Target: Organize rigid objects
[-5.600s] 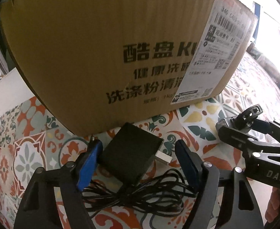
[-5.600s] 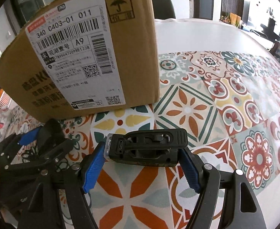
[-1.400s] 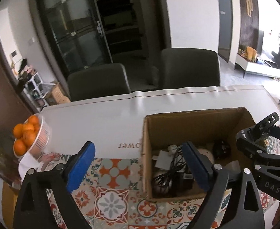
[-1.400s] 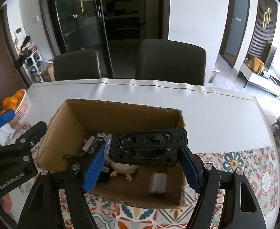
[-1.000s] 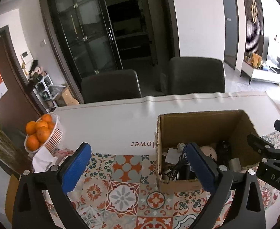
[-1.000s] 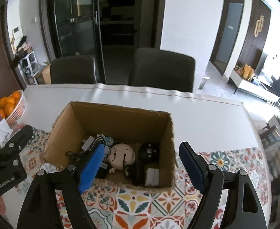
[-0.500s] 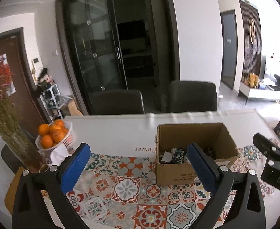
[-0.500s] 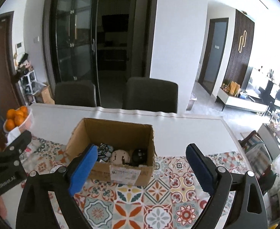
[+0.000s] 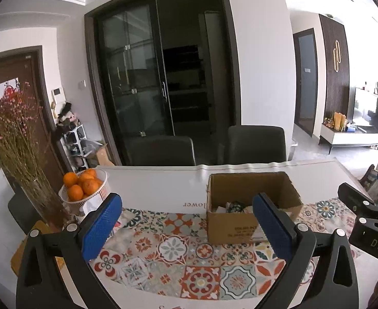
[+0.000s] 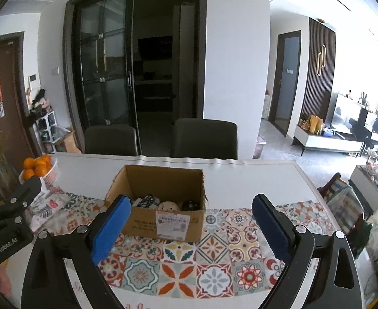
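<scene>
An open cardboard box (image 10: 163,221) stands on the patterned tablecloth (image 10: 189,265); it also shows in the left wrist view (image 9: 230,226). Inside it lie a black cable (image 10: 147,200), a round pale toy (image 10: 168,206) and a dark object (image 10: 190,204). My left gripper (image 9: 186,224) is open and empty, held back from the box and above the table. My right gripper (image 10: 190,226) is open and empty, also well back from the box. Each gripper shows at the edge of the other's view.
A white basket of oranges (image 9: 82,188) and a vase of dried flowers (image 9: 21,154) stand at the table's left. Two dark chairs (image 10: 204,139) stand behind the table. The table edge runs along the far right (image 10: 315,188).
Both grippers have pulled back and up from the box, which now looks smaller and farther away. The right gripper let go of the black device into the box about a second ago.
</scene>
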A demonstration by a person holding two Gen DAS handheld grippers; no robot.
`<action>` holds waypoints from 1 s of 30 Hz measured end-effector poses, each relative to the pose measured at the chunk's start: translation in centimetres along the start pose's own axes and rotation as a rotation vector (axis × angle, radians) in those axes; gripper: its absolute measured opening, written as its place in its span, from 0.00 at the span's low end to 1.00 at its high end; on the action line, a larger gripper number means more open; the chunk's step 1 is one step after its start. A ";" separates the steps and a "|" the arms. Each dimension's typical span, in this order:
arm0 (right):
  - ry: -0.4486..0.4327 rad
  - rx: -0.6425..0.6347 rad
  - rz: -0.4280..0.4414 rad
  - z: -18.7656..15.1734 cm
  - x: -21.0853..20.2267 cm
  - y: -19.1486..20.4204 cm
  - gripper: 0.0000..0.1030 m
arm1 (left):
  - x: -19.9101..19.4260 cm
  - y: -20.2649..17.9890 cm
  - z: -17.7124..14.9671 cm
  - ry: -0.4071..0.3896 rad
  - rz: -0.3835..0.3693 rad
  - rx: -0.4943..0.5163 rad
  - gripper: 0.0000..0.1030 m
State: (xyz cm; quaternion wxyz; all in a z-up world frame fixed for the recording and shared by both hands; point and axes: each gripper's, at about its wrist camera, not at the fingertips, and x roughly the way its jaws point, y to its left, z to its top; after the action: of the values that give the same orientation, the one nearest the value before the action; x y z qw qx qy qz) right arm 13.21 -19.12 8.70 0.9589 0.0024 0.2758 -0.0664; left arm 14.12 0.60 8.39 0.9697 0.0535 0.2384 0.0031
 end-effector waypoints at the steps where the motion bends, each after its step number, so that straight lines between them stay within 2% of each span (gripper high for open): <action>1: -0.002 -0.004 -0.001 -0.2 -0.3 0.0 0.93 | -0.2 0.0 -0.2 0.001 -0.001 0.000 1.00; 16: -0.007 -0.001 0.018 -2.5 -3.0 -1.4 0.93 | -3.5 -1.1 -1.7 -0.010 -0.036 0.010 1.00; 30: -0.026 0.008 0.008 -2.6 -3.8 -1.9 0.93 | -4.5 -1.4 -1.7 -0.032 -0.018 0.024 1.00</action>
State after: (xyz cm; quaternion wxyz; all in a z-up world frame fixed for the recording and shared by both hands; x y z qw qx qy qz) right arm 8.41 -20.42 8.58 0.9627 0.0065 0.2631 -0.0635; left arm 9.29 -0.78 8.85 0.9727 0.0629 0.2231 -0.0091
